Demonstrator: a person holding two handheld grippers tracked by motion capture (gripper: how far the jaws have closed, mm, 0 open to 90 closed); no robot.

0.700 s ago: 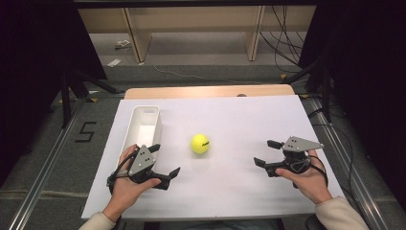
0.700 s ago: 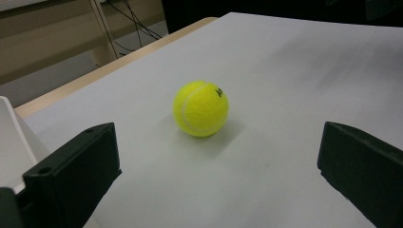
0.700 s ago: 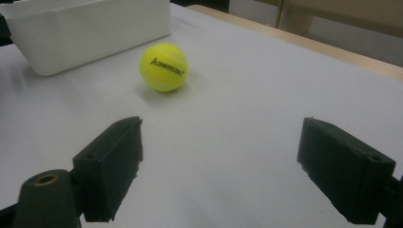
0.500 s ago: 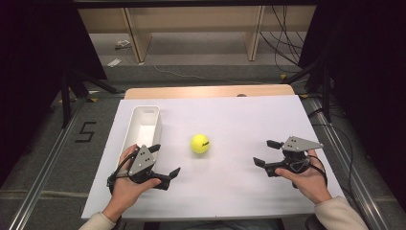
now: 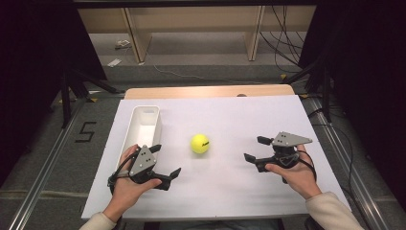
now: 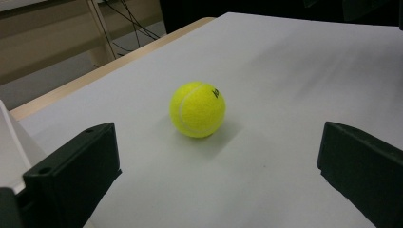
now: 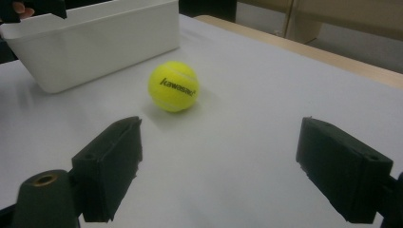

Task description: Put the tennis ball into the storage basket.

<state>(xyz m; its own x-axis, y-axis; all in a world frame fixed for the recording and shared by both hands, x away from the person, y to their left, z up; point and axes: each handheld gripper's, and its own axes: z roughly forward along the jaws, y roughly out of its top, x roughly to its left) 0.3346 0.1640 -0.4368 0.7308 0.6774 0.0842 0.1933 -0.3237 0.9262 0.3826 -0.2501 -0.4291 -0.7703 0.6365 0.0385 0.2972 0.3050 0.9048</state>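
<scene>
Nothing shifting since earlier: both grippers, left [image 5: 165,162] and right [image 5: 254,148], resting spread, flanking tennis ball [image 5: 199,143] at frame centre.

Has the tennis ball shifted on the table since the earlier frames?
No. In the high view the tennis ball sits at the same spot beside the white bin, apart from both claws.

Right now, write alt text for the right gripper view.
A yellow tennis ball with black lettering sits on a white table, ahead of the right tool, whose two black jaws stand wide apart. A white bin lies behind the ball to the left.
</scene>
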